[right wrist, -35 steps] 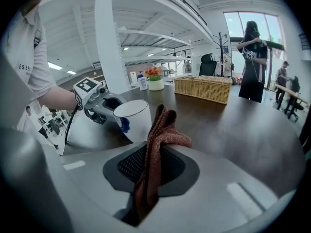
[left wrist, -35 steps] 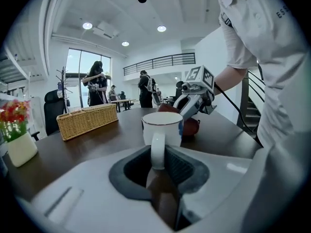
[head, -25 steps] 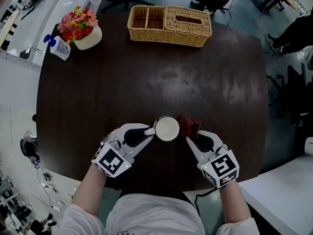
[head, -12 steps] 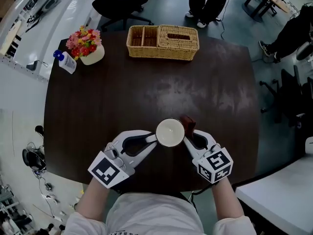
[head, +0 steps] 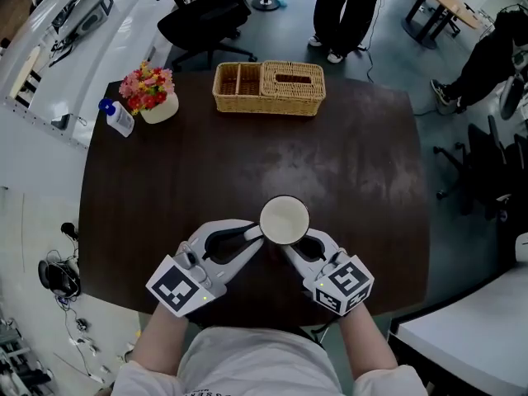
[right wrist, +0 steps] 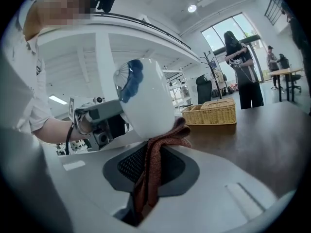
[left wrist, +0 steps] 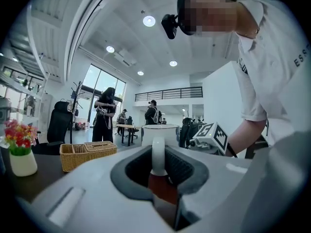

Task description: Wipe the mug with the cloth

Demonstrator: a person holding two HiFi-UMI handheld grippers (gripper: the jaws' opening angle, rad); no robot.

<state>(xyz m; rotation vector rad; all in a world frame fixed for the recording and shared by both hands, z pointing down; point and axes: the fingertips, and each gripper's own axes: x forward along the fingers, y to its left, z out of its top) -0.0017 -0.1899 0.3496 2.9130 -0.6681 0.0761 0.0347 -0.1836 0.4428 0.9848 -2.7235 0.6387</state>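
A white mug [head: 285, 219] is held above the dark table, seen from above. My left gripper [head: 252, 233] is shut on its handle [left wrist: 158, 154], which stands upright between the jaws. The right gripper [head: 295, 241] is shut on a reddish-brown cloth [right wrist: 154, 155]. In the right gripper view the cloth's bunched top presses against the lower side of the mug [right wrist: 144, 100], which bears a blue pattern. The head view hides the cloth beneath the mug.
On the round dark table [head: 247, 155] a wicker basket [head: 269, 87] stands at the far edge. A pot of flowers [head: 149, 94] and a small bottle [head: 120, 119] sit at the far left. Office chairs [head: 203, 13] and standing people [head: 342, 5] are beyond the table.
The right gripper has moved left with the cloth until it sits under the mug; the cloth, visible beside the mug earlier, is now covered in the head view. The left gripper keeps hold of the handle.
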